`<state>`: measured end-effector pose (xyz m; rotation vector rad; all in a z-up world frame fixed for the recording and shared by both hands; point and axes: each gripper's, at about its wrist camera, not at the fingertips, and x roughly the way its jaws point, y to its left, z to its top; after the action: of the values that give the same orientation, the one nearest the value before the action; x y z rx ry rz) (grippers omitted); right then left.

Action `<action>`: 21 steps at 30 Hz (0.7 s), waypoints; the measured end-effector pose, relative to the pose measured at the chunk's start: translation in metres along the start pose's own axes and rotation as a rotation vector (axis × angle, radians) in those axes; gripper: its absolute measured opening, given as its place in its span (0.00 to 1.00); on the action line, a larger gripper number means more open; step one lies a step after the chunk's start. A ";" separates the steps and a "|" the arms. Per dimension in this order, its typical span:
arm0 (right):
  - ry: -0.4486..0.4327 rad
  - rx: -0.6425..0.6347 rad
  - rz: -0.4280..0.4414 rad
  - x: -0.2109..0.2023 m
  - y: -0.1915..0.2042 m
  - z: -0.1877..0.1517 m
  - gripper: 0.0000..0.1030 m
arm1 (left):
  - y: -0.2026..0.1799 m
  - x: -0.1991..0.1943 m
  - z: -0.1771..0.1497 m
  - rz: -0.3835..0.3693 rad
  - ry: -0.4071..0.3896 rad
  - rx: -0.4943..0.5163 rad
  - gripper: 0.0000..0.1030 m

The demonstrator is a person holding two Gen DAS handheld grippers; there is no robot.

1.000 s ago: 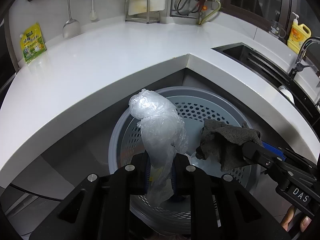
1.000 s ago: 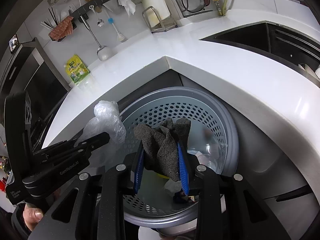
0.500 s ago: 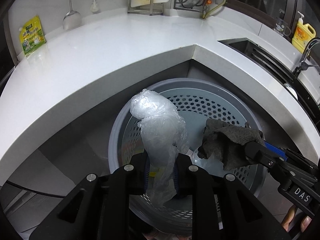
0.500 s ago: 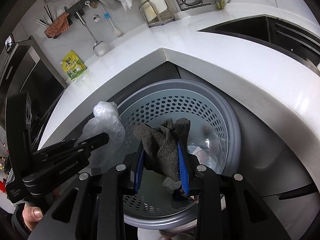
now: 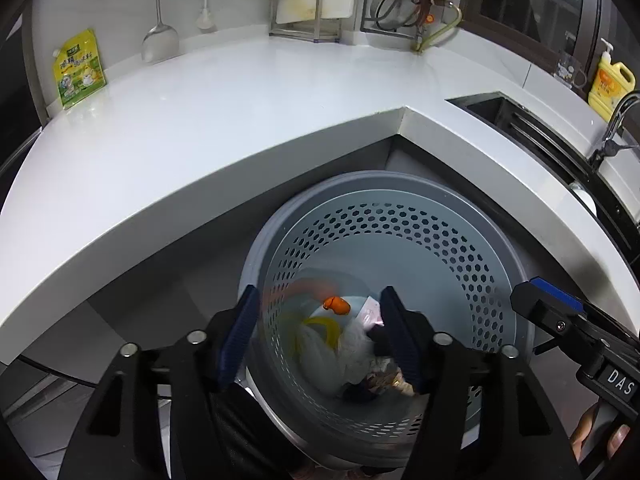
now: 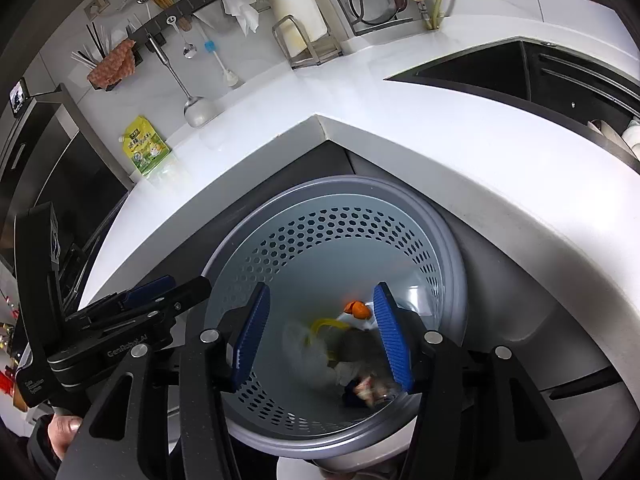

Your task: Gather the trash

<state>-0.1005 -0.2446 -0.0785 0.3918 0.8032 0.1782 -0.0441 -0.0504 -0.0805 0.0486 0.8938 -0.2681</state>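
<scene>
A grey perforated trash bin (image 5: 448, 240) stands on the floor below the corner of the white counter; it also shows in the right wrist view (image 6: 400, 216). My left gripper (image 5: 320, 336) is open and empty above the bin's left part. My right gripper (image 6: 320, 334) is open and empty above the bin too. At the bin's bottom lie the clear plastic bag (image 5: 320, 340), the dark grey cloth (image 6: 356, 346), an orange scrap (image 5: 338, 305) and other litter. The bag and cloth look blurred in the right wrist view.
The white L-shaped counter (image 5: 224, 120) wraps around the bin. A green-yellow pouch (image 5: 78, 67) leans at its back left. A sink (image 5: 532, 128) and yellow soap bottle (image 5: 610, 88) are at the right. Utensils hang on the wall (image 6: 176, 40).
Both grippers have opened. The plastic bag left the left gripper and the grey cloth left the right gripper; both dropped into the bin.
</scene>
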 end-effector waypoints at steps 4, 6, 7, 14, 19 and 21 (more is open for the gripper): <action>-0.005 -0.002 0.000 -0.002 0.001 -0.001 0.53 | 0.002 -0.003 0.000 0.000 -0.007 -0.003 0.70; -0.006 -0.003 -0.002 -0.002 0.002 -0.001 0.54 | 0.003 -0.005 0.000 -0.002 -0.011 -0.007 0.73; -0.007 -0.002 -0.002 -0.002 0.002 0.000 0.55 | 0.003 -0.005 0.001 -0.004 -0.013 -0.010 0.76; -0.013 -0.001 -0.006 -0.006 0.003 0.000 0.56 | 0.006 -0.009 0.002 0.005 -0.027 -0.017 0.80; -0.016 -0.005 -0.012 -0.007 0.003 0.000 0.59 | 0.008 -0.013 0.003 0.012 -0.039 -0.024 0.85; -0.017 -0.007 -0.014 -0.008 0.003 0.000 0.59 | 0.008 -0.014 0.003 0.014 -0.043 -0.026 0.86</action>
<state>-0.1059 -0.2439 -0.0723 0.3811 0.7881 0.1645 -0.0483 -0.0399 -0.0682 0.0249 0.8540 -0.2438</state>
